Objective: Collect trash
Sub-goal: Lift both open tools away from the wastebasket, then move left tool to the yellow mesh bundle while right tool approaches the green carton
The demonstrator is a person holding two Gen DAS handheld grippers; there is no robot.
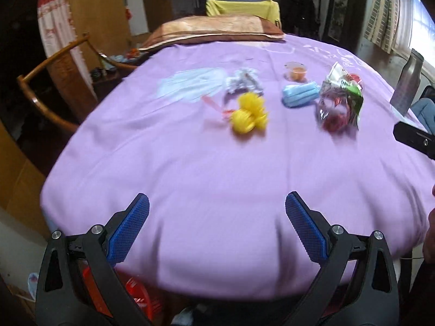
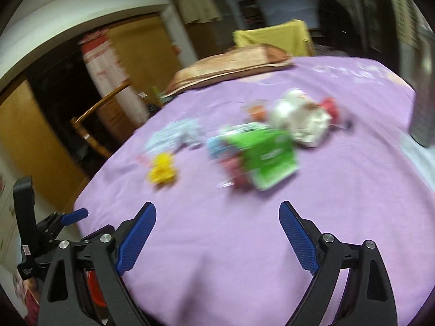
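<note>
Trash lies in the middle of a purple bedsheet (image 1: 217, 163). In the left wrist view I see a yellow foam net (image 1: 248, 115), a crumpled silver wrapper (image 1: 243, 82), a rolled blue mask (image 1: 300, 95), a small orange cup (image 1: 296, 72) and a green and red snack bag (image 1: 339, 103). My left gripper (image 1: 217, 197) is open and empty over the near edge of the bed. The right wrist view is blurred. There the green snack bag (image 2: 266, 157), white crumpled paper (image 2: 299, 122) and the yellow net (image 2: 163, 172) lie ahead of my right gripper (image 2: 217, 206), which is open and empty.
A red basket (image 1: 141, 293) sits on the floor below the bed's near edge. A brown pillow (image 1: 217, 31) lies at the head of the bed, and a wooden chair (image 1: 54, 92) stands at its left. A grey metal bottle (image 1: 407, 87) stands at the right.
</note>
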